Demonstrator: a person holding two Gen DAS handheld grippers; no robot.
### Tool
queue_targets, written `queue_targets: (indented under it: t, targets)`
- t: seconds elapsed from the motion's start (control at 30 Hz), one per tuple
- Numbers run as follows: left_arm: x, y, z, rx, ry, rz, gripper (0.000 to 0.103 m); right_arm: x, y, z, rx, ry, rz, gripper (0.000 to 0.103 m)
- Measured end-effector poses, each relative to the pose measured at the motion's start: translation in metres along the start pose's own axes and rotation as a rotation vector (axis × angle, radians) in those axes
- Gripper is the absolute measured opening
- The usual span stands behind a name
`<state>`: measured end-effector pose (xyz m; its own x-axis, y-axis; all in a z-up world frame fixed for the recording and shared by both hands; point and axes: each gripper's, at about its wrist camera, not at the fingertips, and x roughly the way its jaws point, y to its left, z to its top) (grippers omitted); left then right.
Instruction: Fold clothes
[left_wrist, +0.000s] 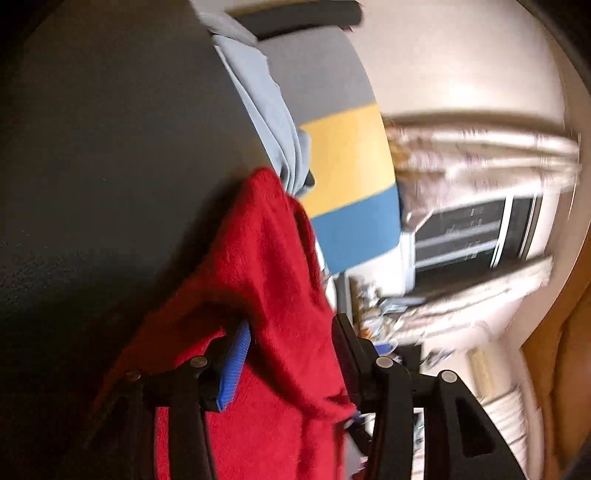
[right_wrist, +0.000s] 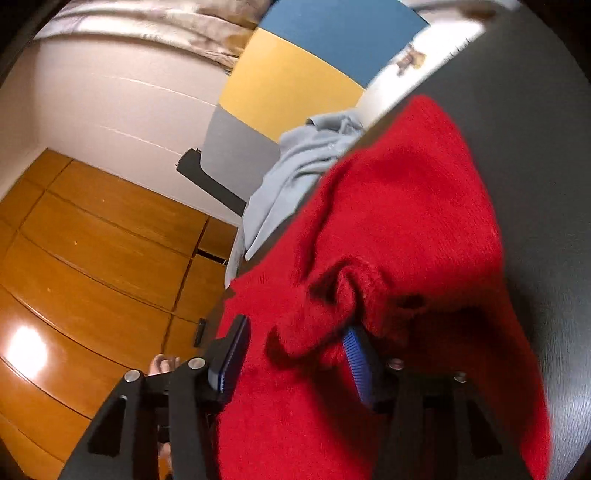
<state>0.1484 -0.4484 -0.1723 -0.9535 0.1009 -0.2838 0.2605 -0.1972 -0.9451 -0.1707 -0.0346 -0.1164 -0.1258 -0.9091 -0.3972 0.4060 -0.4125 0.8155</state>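
On the dark tabletop (right_wrist: 535, 147) a red knitted sweater (right_wrist: 406, 221) is seen spread and partly bunched, with a pale blue garment (right_wrist: 295, 162) lying crumpled just beyond it at the tabletop's edge. From the right wrist view, the right tool (right_wrist: 295, 354) is found with its two blue-padded fingers standing apart; a rumpled fold of the red knit lies between them, touching the right-hand pad but not pinched from both sides, so the cloth is judged to be released rather than gripped. From the left wrist view, the left tool (left_wrist: 291, 354) is likewise observed with its fingers apart, a thick ridge of the same sweater passing between them; the blue pad (left_wrist: 232, 369) on one side is clear of the cloth, and no clamping is evident. Both tools are judged to be placed at one end of the sweater so that a fold could be laid down and let go, the bunching suggesting the layer has not been smoothed. A wooden floor (right_wrist: 92, 258) is seen below the tabletop's edge.
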Motion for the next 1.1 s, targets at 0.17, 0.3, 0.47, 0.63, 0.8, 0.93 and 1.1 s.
queue_targets:
  t: [0.17, 0.3, 0.47, 0.63, 0.8, 0.93, 1.1]
  targets:
    - [0.017, -0.006, 0.002, -0.002, 0.038, 0.101, 0.046, 0.024, -0.004, 0.010, 0.050, 0.051, -0.136, 0.021]
    - [0.025, -0.010, 0.005, 0.012, 0.083, 0.107, 0.046, 0.005, -0.003, -0.004, 0.132, 0.069, -0.063, 0.022]
    - [0.023, -0.008, 0.009, -0.003, 0.073, 0.075, 0.046, -0.018, 0.014, 0.001, 0.105, 0.044, -0.057, 0.082]
    - [0.031, -0.023, -0.008, 0.173, 0.095, 0.119, 0.044, 0.003, 0.046, 0.033, 0.007, 0.105, -0.268, 0.093]
    - [0.034, -0.032, -0.021, 0.339, 0.099, 0.151, 0.043, 0.052, 0.045, 0.053, 0.077, 0.281, -0.482, 0.093]
    - [0.036, -0.038, -0.023, 0.377, 0.112, 0.162, 0.043, 0.084, 0.039, 0.056, 0.076, 0.312, -0.616, 0.083]
    - [0.030, -0.026, -0.006, 0.216, 0.152, 0.067, 0.043, 0.099, 0.049, 0.046, -0.099, 0.354, -0.784, 0.034]
